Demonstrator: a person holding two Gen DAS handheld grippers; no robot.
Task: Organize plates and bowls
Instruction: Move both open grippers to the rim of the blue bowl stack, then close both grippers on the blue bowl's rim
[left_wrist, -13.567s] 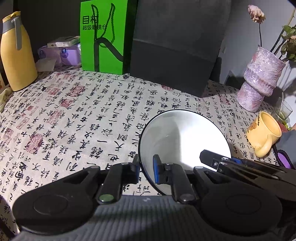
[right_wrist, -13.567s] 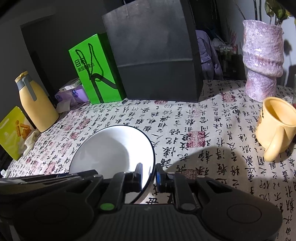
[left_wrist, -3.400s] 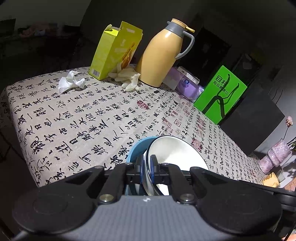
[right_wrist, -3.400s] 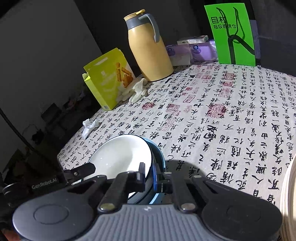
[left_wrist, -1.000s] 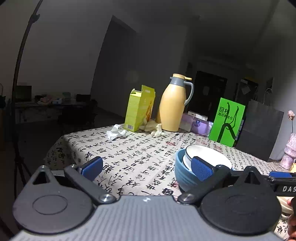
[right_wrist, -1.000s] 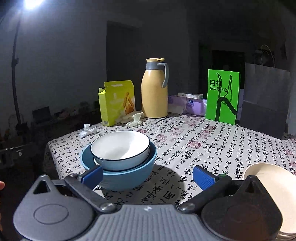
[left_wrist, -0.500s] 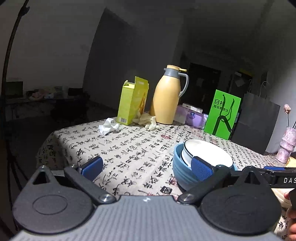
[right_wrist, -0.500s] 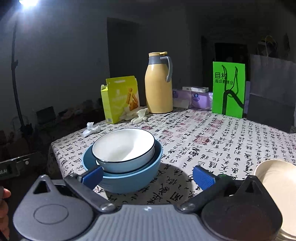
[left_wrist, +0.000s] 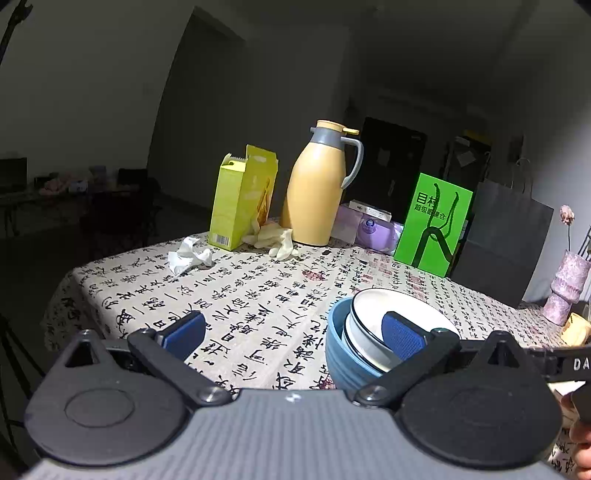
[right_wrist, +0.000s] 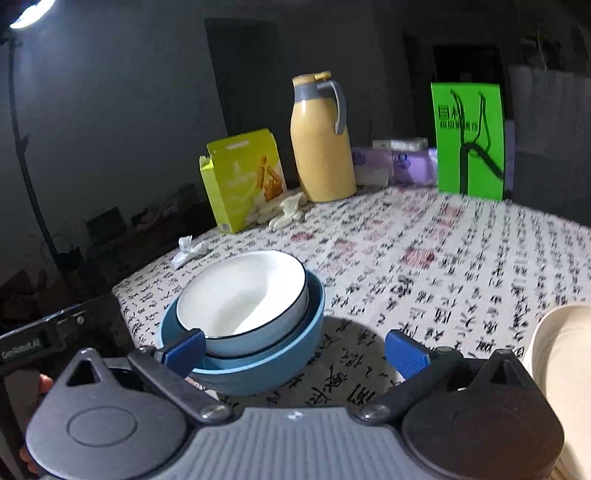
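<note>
Two bowls sit stacked on the counter (right_wrist: 461, 258).
The white bowl (right_wrist: 243, 295) sits inside the blue bowl (right_wrist: 258, 373); left gripper (left_wrist: 291, 332) and right gripper (right_wrist: 295, 349) hover level, jaws wide apart, holding nothing.

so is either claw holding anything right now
Nothing is held: the left claw and right claw are both open, and the white bowl sits free.

Yellow thermos (left_wrist: 319, 186), green bag (left_wrist: 434, 225)
</note>
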